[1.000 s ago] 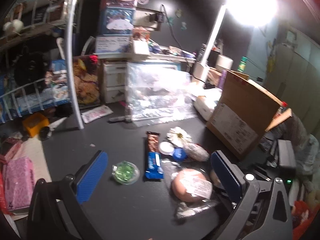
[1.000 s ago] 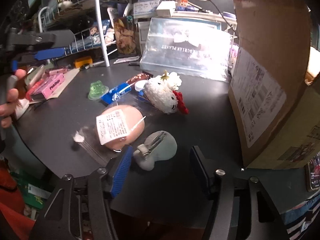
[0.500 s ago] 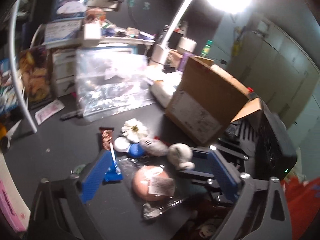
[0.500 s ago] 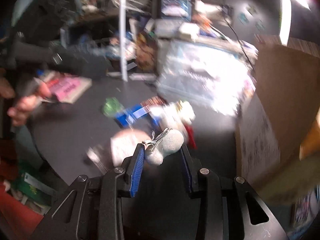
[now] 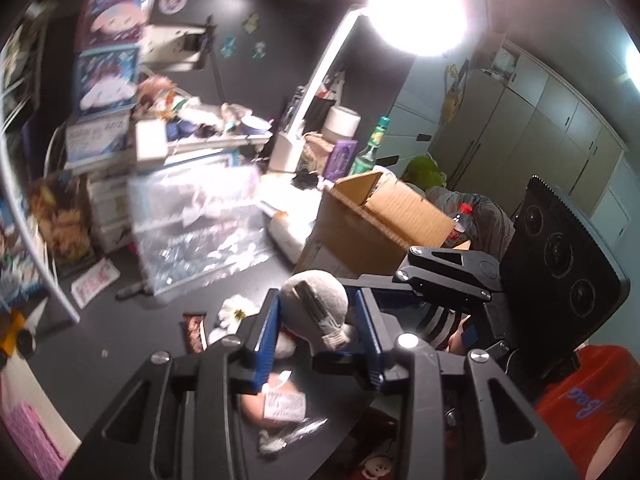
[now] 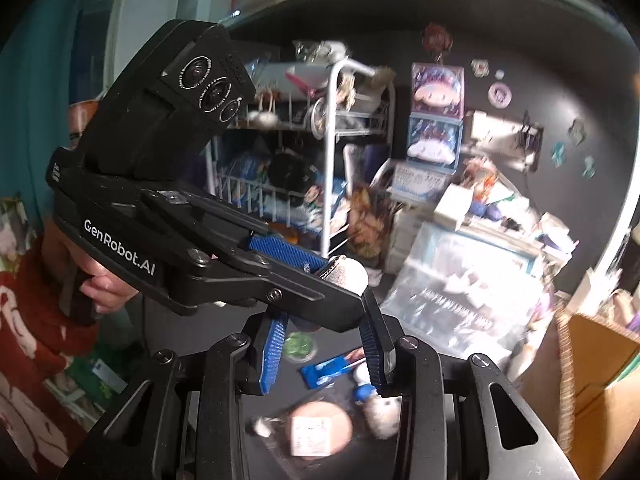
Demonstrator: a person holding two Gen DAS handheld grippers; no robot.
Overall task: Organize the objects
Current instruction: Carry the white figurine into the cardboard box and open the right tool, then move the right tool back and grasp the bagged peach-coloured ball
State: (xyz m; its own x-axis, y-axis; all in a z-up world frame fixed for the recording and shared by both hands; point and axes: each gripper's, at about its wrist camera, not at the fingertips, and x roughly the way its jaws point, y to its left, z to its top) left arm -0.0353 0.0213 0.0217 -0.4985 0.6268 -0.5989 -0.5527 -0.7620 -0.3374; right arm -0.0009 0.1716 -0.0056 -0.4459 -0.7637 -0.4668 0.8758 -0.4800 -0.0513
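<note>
The left tool (image 5: 316, 320) clenches a grey plush toy (image 5: 312, 296), seemingly mid-handover. I cannot tell whether the right tool (image 6: 324, 312) grips it too. Next likely needs the brown cardboard box (image 5: 380, 220) beyond.

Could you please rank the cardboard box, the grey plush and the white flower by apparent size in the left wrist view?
1. cardboard box
2. grey plush, though its nearness to the camera enlarges it
3. white flower

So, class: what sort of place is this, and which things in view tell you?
Probably a home bedroom or hobby room, not a lab: a cluttered dark desk with a lamp, cartoon-character boxes stacked behind it, and wardrobe doors along the wall.
</note>
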